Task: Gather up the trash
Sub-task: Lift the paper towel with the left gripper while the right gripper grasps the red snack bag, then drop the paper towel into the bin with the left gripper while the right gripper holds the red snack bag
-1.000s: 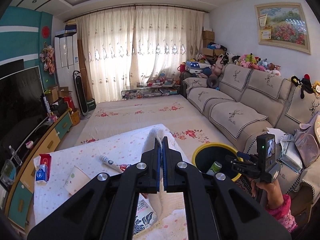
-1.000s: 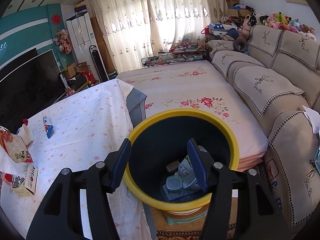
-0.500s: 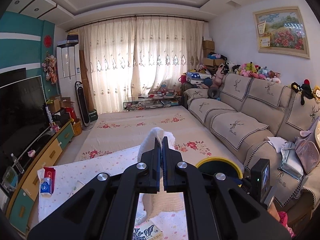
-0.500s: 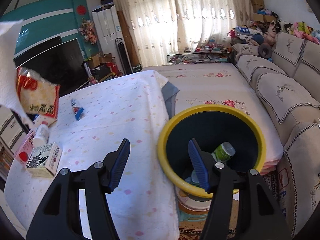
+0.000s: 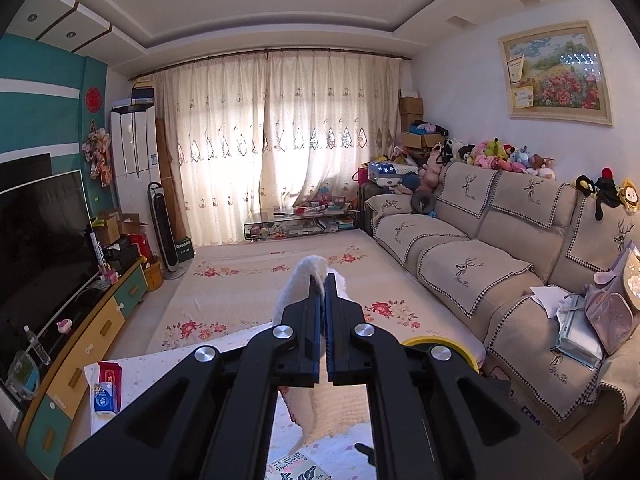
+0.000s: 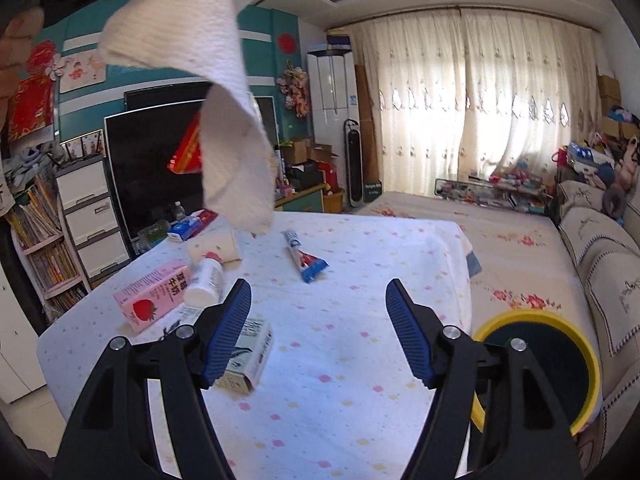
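Note:
My left gripper (image 5: 323, 280) is shut on a white paper towel (image 5: 304, 280) and holds it high above the table; the towel hangs down below the jaws. In the right wrist view the same towel (image 6: 224, 120) dangles at the upper left. My right gripper (image 6: 318, 300) is open and empty, over the white dotted tablecloth (image 6: 340, 340). The black bin with a yellow rim (image 6: 540, 360) stands at the table's right edge; its rim shows in the left wrist view (image 5: 440, 346).
On the table lie a pink strawberry milk carton (image 6: 152, 300), a white bottle (image 6: 204, 282), a toothpaste tube (image 6: 304, 260), a paper cup (image 6: 214, 246), a small box (image 6: 248, 360) and a tissue pack (image 5: 106, 388). A sofa (image 5: 500, 264) is on the right.
My left gripper has risen further with the paper towel. My right gripper has swung left, away from above the bin and over the table, still open.

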Demonstrator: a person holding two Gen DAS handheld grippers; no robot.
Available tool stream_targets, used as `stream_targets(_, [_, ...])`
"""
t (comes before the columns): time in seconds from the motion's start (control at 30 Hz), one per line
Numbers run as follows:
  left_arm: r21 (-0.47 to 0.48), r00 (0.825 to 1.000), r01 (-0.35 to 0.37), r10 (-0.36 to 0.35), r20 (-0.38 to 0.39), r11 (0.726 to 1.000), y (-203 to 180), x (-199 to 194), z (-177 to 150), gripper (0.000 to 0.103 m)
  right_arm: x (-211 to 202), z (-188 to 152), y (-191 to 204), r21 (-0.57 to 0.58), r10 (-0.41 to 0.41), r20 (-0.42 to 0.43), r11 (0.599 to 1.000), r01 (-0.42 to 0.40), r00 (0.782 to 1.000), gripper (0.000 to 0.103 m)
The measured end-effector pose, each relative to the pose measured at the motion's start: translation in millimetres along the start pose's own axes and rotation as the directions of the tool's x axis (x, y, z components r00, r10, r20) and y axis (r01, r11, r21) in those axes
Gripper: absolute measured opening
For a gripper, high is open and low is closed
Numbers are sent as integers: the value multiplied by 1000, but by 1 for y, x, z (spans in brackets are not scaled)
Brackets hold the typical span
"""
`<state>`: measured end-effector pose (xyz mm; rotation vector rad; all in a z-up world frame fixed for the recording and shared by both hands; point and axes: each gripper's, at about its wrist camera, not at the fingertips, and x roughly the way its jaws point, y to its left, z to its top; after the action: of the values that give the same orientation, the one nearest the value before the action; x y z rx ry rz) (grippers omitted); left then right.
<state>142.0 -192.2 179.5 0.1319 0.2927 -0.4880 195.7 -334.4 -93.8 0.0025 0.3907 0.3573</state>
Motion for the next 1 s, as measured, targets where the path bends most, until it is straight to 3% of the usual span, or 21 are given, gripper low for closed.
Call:
stream_targets(0.17, [12,999,4,-5,36,1000,-7,-17,13,3,3,14,35,-90,0,104,996,10,995,73])
stream_targets(0.3, [11,998,12,-12,70,1000,-12,-36,23,3,6,25,43,-92,-38,189,994,57,981,73])
stream_targets(0.47, [23,995,16,-18,98,1000,-17,-55,33,3,3,35,47,-79,-29,263,996,51,964,71])
stream_targets(0.67, [29,994,34,-37,105,999,-25,-70,38,3,4,48,48,-55,-44,285,997,62,958,52])
stream_targets(0.7, [32,994,31,-34,107,999,-26,-71,38,3,4,51,47,-48,-43,289,997,60,956,42])
stream_targets(0.73, [33,994,29,-32,108,999,-26,-71,39,3,5,52,47,-45,-47,291,997,63,956,26])
stream_targets(0.8, [30,993,23,-26,113,999,-25,-74,39,3,7,54,48,-49,-37,271,997,53,962,8])
stream_targets(1.0, [25,991,9,-12,131,1000,-17,-74,43,3,17,37,54,-129,1,126,992,15,992,4])
